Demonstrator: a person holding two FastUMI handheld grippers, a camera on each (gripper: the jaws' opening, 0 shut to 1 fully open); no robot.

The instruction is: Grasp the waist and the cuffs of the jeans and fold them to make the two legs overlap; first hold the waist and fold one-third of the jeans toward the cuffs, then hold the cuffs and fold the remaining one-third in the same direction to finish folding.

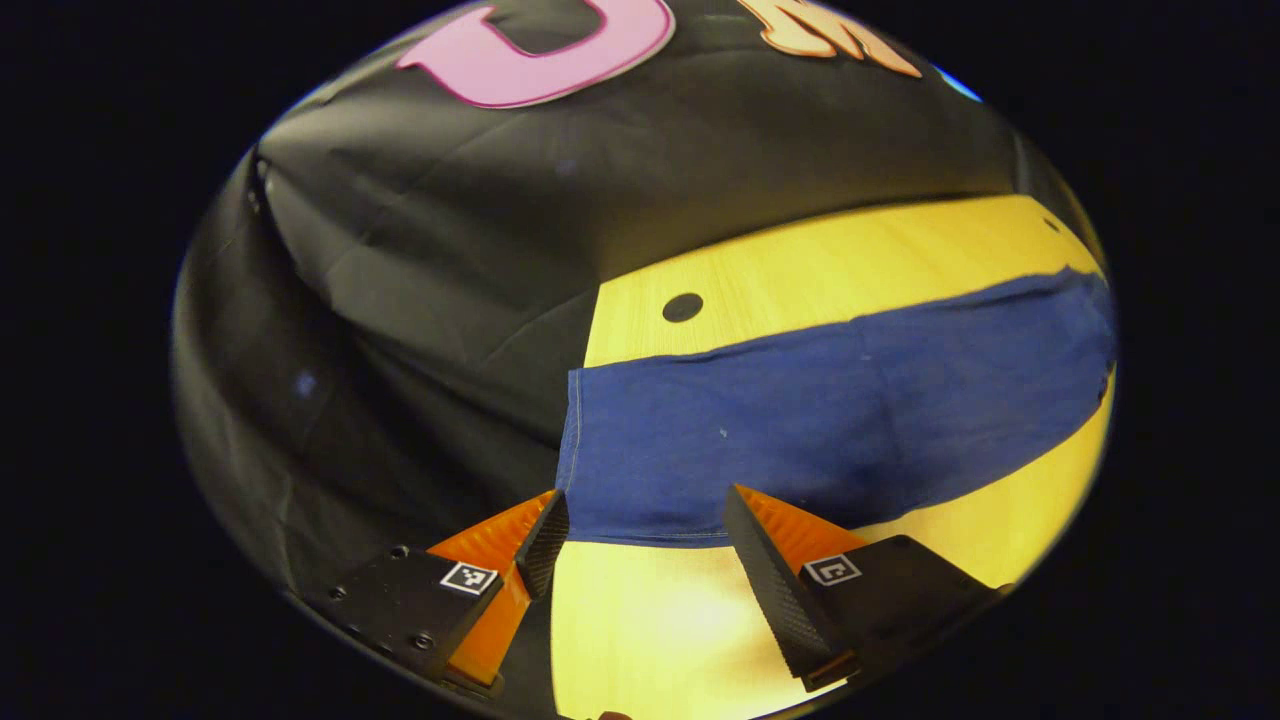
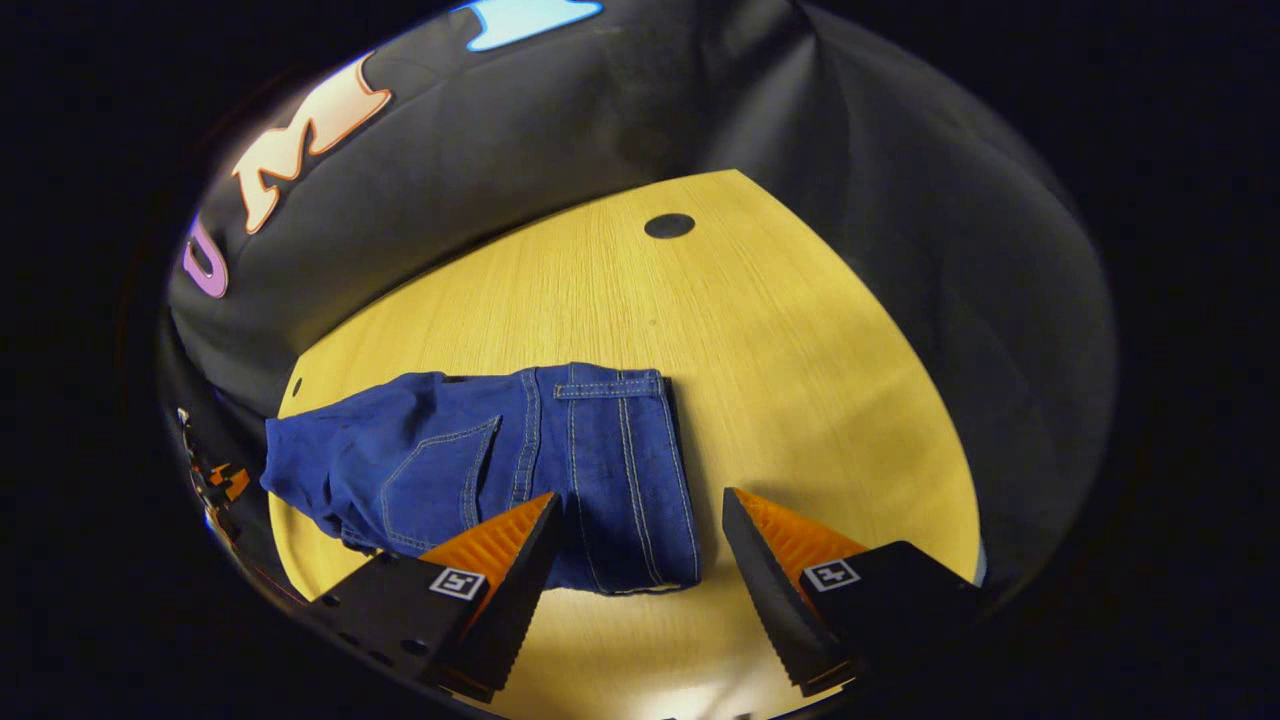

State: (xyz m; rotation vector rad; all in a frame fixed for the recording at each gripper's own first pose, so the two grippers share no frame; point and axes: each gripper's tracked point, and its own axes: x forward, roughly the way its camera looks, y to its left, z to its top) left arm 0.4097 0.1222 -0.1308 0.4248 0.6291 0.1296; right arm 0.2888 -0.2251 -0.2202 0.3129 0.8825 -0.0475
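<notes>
Both claws spread wide and hovering, the jeans waiting flat on the table.

The left gripper (image 1: pixel 645 535) hangs released, nothing held, with the cuff end of the jeans (image 1: pixel 820 420) just ahead of its tips. The right gripper (image 2: pixel 640 535) is released too, the waist end (image 2: pixel 610 470) lying right between and ahead of its fingers. Risk here, I'd say: a shallow bite catches only the top denim layer, so the legs slide apart mid-fold on the wooden table (image 2: pixel 780 340).

The jeans (image 2: pixel 480 470) are dark blue with lighter stitching lines along the seams and pocket, at the lower left of the right gripper view. The counter (image 2: pixel 800 360) is yellow wood with fine grain and a round black spot (image 2: pixel 669 225).
</notes>
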